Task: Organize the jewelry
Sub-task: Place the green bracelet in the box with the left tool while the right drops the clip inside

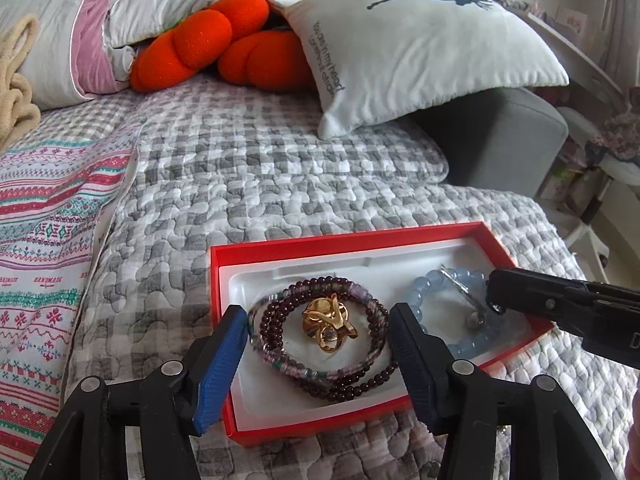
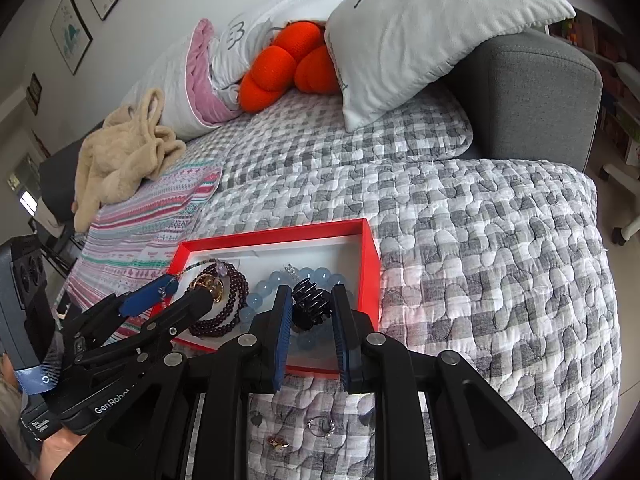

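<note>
A red box (image 1: 280, 249) with a white liner lies on the quilted bed. In it lie a dark garnet bead bracelet (image 1: 320, 364), a gold ornament (image 1: 329, 322) and a pale blue bead bracelet (image 1: 436, 280). My left gripper (image 1: 320, 344) is open, its blue pads either side of the garnet bracelet, just above it. My right gripper (image 2: 308, 312) is shut on a black hair claw clip (image 2: 311, 304), held over the blue bracelet (image 2: 320, 276) in the box (image 2: 372, 264). The right gripper also shows in the left wrist view (image 1: 496, 292).
Small earrings and a ring (image 2: 322, 426) lie on the quilt in front of the box. A white deer cushion (image 1: 416, 48), an orange plush (image 1: 216, 44), a beige plush (image 2: 120, 156) and a grey sofa arm (image 2: 536, 92) stand behind.
</note>
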Demonstrator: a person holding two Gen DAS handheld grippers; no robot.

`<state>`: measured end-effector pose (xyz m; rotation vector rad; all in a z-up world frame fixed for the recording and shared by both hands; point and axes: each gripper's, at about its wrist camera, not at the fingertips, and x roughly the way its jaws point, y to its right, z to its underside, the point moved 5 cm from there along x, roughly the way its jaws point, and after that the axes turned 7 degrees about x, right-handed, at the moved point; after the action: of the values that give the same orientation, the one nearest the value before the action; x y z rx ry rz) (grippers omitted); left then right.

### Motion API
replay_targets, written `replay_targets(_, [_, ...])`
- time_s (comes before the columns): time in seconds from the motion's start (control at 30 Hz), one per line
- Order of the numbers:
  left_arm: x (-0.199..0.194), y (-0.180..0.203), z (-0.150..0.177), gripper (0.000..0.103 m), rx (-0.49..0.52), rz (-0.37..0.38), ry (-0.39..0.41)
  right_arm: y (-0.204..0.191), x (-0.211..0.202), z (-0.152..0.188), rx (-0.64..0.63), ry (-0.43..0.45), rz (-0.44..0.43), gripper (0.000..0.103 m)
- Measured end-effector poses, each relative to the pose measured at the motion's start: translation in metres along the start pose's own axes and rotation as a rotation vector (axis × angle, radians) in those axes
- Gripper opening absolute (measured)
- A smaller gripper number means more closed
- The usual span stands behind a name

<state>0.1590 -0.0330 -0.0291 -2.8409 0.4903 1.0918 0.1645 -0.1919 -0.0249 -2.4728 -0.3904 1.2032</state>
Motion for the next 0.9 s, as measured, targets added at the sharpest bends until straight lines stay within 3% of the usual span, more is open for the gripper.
replay_targets(0.17, [-0.014,0.002,-0.001,0.076,-0.002,-0.012,0.004,-0.001,0.002,0.000,-0.004,-0.005,0.006,0.022])
replay_targets(0.43, [-0.037,-0.008,0.020,0.085,-0.034,-0.059,-0.082,-0.006,0.002,0.005,-0.025,-0.021,0.014,0.022])
replay_targets(0.6, [-0.040,-0.023,0.038,0.085,-0.084,-0.117,-0.121,-0.011,0.002,0.005,-0.033,-0.036,-0.010,0.023])
replay_targets(0.63, [-0.039,-0.026,0.040,0.085,-0.094,-0.126,-0.125,-0.012,0.001,0.005,-0.028,-0.044,-0.025,0.024])
replay_targets(0.7, [-0.040,-0.030,0.043,0.085,-0.110,-0.136,-0.121,-0.012,-0.001,0.004,-0.022,-0.049,-0.031,0.046])
replay_targets(0.73, [-0.040,-0.031,0.044,0.085,-0.116,-0.140,-0.120,-0.012,-0.003,0.004,-0.022,-0.044,-0.032,0.051])
replay_targets(0.9, [-0.037,-0.035,0.056,0.087,-0.136,-0.136,-0.161,-0.006,-0.022,0.008,0.015,-0.032,-0.032,0.055])
